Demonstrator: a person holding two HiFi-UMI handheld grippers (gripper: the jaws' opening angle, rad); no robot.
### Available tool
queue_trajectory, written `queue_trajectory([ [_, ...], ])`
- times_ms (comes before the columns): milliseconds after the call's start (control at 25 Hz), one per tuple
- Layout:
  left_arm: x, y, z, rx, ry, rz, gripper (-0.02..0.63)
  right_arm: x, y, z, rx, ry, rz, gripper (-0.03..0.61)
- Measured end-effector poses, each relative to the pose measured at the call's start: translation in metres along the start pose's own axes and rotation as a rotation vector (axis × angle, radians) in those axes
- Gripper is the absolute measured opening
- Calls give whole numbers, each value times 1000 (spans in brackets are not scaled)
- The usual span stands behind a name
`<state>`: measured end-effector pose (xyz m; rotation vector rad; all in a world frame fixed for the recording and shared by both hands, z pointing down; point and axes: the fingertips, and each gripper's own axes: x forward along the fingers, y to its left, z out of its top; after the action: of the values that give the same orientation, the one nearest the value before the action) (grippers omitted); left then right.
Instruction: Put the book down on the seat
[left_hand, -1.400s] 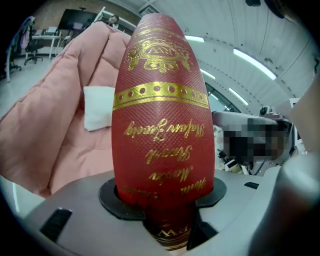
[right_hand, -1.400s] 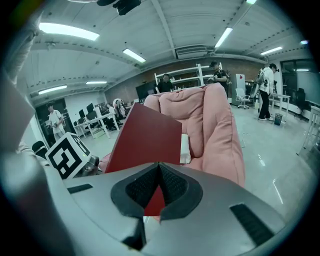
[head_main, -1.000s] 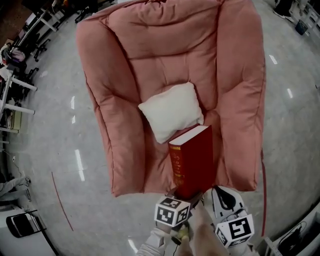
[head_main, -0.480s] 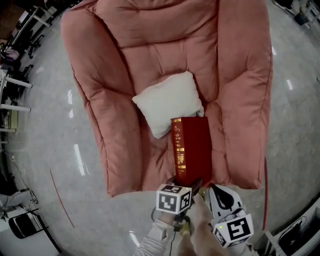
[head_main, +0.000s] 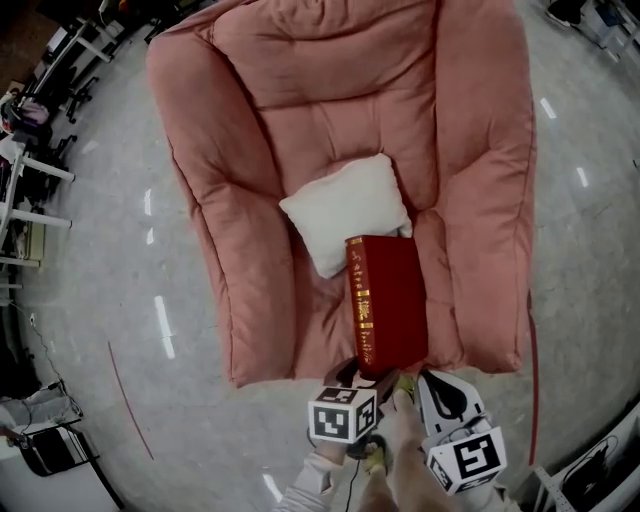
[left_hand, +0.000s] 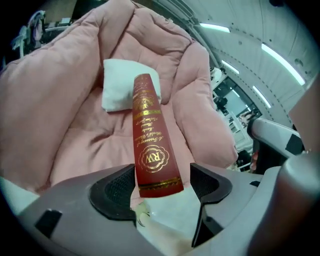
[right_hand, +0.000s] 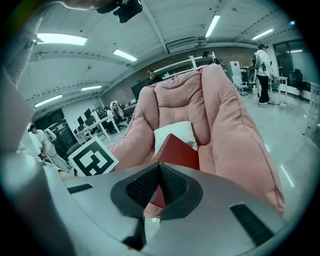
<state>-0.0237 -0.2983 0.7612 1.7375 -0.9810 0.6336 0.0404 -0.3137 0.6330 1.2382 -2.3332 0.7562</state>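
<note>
A thick dark red book (head_main: 388, 300) lies flat on the pink armchair's seat (head_main: 325, 310), gold-lettered spine to the left. Its far end touches a white pillow (head_main: 345, 212). My left gripper (head_main: 370, 378) is at the book's near end by the seat's front edge. In the left gripper view the book's spine (left_hand: 150, 145) sits between the jaws of the left gripper (left_hand: 162, 187), which are opening; a gap shows at the right pad. My right gripper (head_main: 432, 388) hovers just right of the book's near corner. In the right gripper view the right gripper (right_hand: 159, 172) has its pads together, the book (right_hand: 177, 150) beyond them.
The armchair's thick padded arms (head_main: 240, 230) rise on both sides of the seat. Grey floor surrounds it, with a red line (head_main: 125, 400) at the left. Desks and chairs (head_main: 30, 130) stand at the far left. People (right_hand: 262, 75) stand in the background.
The book has tipped from standing upright to lying flat on the seat against the pillow. The left gripper has drawn back slightly towards the seat's front edge.
</note>
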Motion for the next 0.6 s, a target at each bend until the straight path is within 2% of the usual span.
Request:
queue_trajectory([
  [200,-35,5,-5,-14,-70,65,343,-16,11,6,-9,-26,3,5],
  [320,-52,-2,-5,-24,-101,60,333,-27,19,11,-25,-42,9,5],
  [600,-115,-47,-2,-7,-220,69,202,-80,42,30,-80,-73,18,5],
])
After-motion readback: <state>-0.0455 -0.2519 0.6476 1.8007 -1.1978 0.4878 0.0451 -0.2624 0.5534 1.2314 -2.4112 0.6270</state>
